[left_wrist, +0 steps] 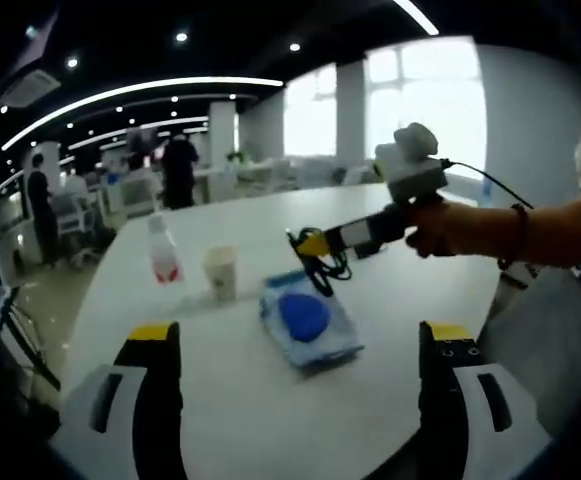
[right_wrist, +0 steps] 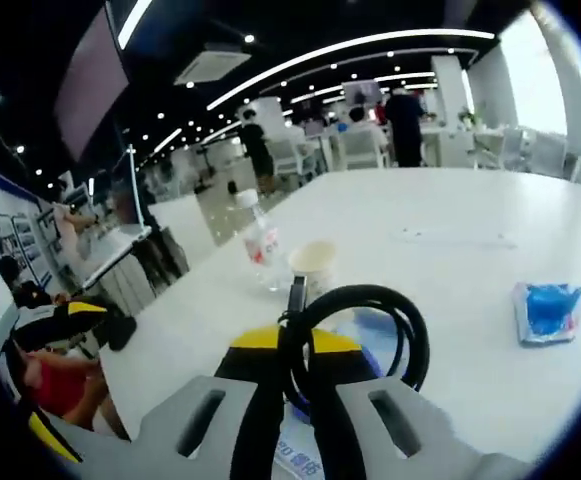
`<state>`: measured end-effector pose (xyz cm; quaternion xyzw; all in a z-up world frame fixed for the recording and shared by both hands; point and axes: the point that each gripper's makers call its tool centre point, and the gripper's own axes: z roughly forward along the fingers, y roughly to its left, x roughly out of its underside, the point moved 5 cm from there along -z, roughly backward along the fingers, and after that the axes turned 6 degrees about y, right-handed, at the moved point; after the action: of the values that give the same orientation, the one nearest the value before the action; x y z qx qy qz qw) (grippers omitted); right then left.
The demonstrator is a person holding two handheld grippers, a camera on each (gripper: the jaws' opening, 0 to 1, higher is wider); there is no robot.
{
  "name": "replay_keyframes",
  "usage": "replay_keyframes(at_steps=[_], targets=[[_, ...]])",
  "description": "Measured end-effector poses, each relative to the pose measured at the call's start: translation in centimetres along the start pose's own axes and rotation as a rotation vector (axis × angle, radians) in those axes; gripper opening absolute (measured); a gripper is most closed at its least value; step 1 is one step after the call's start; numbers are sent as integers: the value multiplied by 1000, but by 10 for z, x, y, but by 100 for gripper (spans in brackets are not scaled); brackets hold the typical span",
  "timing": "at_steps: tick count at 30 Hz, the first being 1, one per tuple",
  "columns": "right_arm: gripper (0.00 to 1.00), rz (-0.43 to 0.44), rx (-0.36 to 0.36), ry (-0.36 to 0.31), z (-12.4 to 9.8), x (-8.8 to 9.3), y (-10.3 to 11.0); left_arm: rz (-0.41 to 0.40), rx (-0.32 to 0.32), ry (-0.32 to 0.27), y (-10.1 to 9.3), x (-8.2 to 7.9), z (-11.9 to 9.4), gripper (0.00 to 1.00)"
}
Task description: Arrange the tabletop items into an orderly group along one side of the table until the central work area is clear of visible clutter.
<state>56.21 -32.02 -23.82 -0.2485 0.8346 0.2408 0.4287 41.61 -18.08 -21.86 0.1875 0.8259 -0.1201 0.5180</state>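
Your left gripper [left_wrist: 300, 385] hangs low over the near edge of the white table [left_wrist: 240, 400], its two yellow-tipped fingers [left_wrist: 155, 400] spread wide with nothing between them.

Out ahead, in the left gripper view, your right gripper [left_wrist: 310, 245] reaches in from the right, and your hand [left_wrist: 450, 225] is wrapped round its handle. Its fingers are pressed together on a coil of black cable [left_wrist: 330, 268], which dangles just above the table.

In the right gripper view you see the same grip up close: right gripper [right_wrist: 295, 355] with the fingers squeezed nearly flat on the black cable [right_wrist: 370, 320], and the loop arches up over the tips.

Now the count on the table. One clear plastic bottle [left_wrist: 163, 252] with a red label stands upright. One paper cup [left_wrist: 221, 272] sits just beside it. One clear packet with something blue inside [left_wrist: 308, 318] lies flat near the middle, right under the cable.

The right gripper view adds one more: a second, smaller blue packet [right_wrist: 546, 312] lies well apart on the right. The bottle [right_wrist: 260, 240] and cup [right_wrist: 315, 265] stand just beyond the fingertips.

A few people [left_wrist: 180, 170] stand in the background among desks.
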Motion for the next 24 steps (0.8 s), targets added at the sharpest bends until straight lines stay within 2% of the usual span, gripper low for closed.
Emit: replay_keyframes(at_steps=[15,24], targets=[[7,75,152,20,-43,30,-61,22,54,22,-20,-2,14,95],[7,94,230,60,-50,49,-93,32,72,25,-23,-5,21,95]])
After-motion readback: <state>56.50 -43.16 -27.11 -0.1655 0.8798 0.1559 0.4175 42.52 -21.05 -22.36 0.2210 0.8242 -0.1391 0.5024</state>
